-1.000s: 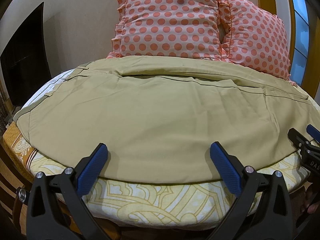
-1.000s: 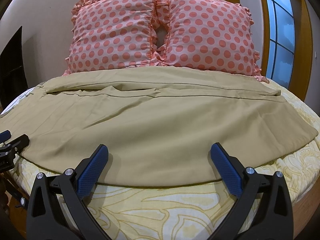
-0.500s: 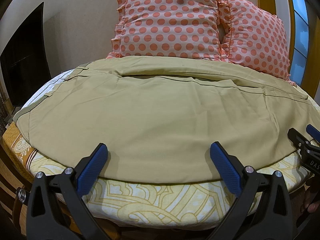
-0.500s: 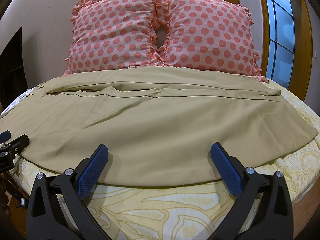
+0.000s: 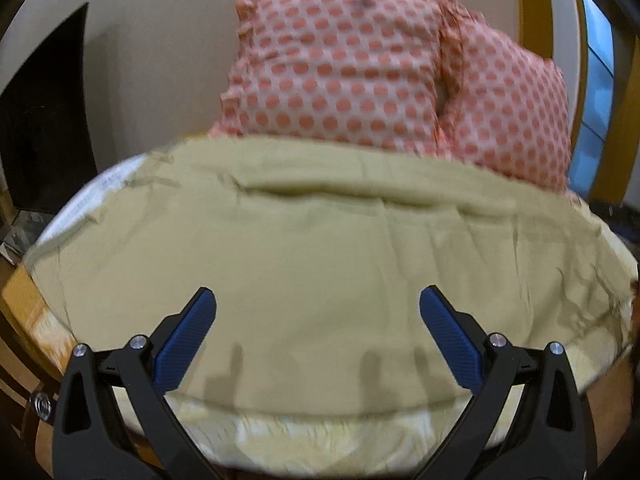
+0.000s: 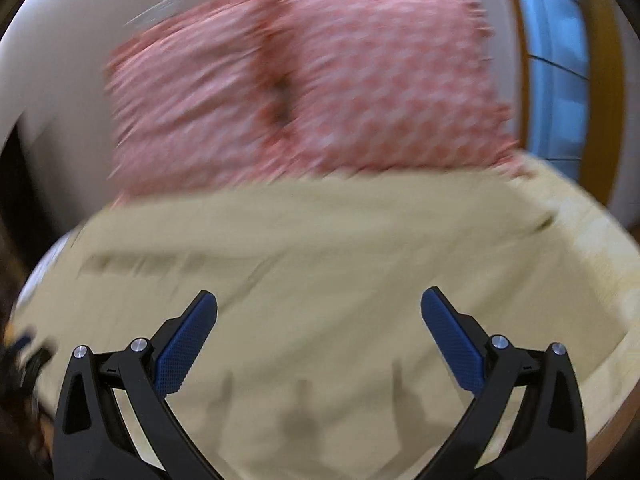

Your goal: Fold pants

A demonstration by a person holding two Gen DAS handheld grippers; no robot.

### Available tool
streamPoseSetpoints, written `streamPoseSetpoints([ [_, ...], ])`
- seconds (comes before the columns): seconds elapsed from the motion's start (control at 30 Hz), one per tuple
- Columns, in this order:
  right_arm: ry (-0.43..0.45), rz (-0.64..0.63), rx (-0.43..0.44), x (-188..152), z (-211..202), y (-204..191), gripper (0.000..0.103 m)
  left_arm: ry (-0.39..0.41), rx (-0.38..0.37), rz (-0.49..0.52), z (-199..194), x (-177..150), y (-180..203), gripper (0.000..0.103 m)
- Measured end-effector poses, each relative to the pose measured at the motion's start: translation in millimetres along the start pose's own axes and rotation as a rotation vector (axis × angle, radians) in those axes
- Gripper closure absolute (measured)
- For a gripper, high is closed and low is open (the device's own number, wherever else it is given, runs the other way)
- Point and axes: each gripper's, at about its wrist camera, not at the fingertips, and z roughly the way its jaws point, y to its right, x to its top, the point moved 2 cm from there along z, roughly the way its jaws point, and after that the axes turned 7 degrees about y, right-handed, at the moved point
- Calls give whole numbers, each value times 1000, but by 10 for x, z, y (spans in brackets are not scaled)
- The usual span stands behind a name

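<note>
— Where are the pants?

— The khaki pants [image 5: 320, 264] lie spread flat across the bed [image 5: 320, 436], a smooth woven cloth with a long raised seam ridge running sideways near the far edge and fine creases at the right end. In the right wrist view the same pants [image 6: 340, 272] fill the middle, though that view is badly smeared.

— And the grippers?

— The left gripper [image 5: 318, 300] has its fingers [image 5: 188, 340] spread wide over the near hem, pinching nothing — the blue pads are finely dimpled rubber on black plastic arms with silver bolts. The right gripper [image 6: 319, 300] is likewise wide apart above the cloth, its textured blue fingers [image 6: 452, 344] holding nothing. Faint shadows of the arms fall on the fabric below each.

— What lies underneath?

— A pale yellow bedsheet [image 5: 304, 440] with a swirling printed pattern shows beyond the hem, over a wooden frame edge.

— Behind?

— Two plump pillows [image 5: 340, 68], pink with coral polka dots and frilled edges, lean side by side against the wall; they read as blurred pink in the right view [image 6: 304, 92]. A blue-lit window [image 6: 556, 80] with a wooden frame stands at right.
</note>
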Motion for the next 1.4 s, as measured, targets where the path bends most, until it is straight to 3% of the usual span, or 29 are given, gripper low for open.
streamPoseSetpoints([
  [0.13, -123, 150, -254, 606, 1037, 671, 1, 30, 21, -13, 136, 212, 4, 2],
  [0.2, -203, 227, -351, 712, 1517, 933, 28, 16, 13, -21, 204, 236, 21, 2],
  [0.3, -288, 394, -394, 778, 2091, 1246, 34, 8, 3, -25, 305, 280, 38, 2],
  [0.4, -289, 469, -462, 852, 2441, 1390, 38, 10, 5, -15, 370, 307, 56, 2],
  [0.5, -322, 418, -557, 867, 2697, 1415, 37, 6, 9, 4, 450, 323, 80, 2],
  [0.57, -326, 256, -631, 841, 2810, 1288, 38, 1, 6, 14, 492, 318, 93, 2],
  [0.67, -272, 203, -574, 785, 2722, 1218, 62, -11, -1, 16, 555, 304, 94, 2],
  [0.7, -259, 209, -564, 765, 2658, 1255, 77, -14, -4, 11, 564, 300, 89, 2],
  [0.8, -225, 314, -461, 727, 2513, 1430, 95, -16, -11, -9, 549, 286, 47, 2],
  [0.9, -173, 420, -354, 633, 2233, 1527, 98, -12, -6, -29, 509, 267, -19, 2],
  [1.0, -48, 521, -195, 560, 1707, 1545, 99, -8, -11, -54, 455, 255, -74, 2],
  [1.1, 84, 620, -13, 378, 892, 1545, 99, 0, -13, -63, 403, 265, -109, 2],
  [1.17, 127, 663, 51, 120, 363, 1520, 99, 7, -15, -64, 380, 294, -122, 2],
  [1.3, 53, 731, 50, -327, 87, 1584, 99, 30, -24, -87, 361, 384, -157, 2],
  [1.4, -44, 818, 59, -499, 258, 1666, 96, 30, -31, -94, 378, 447, -157, 2],
])
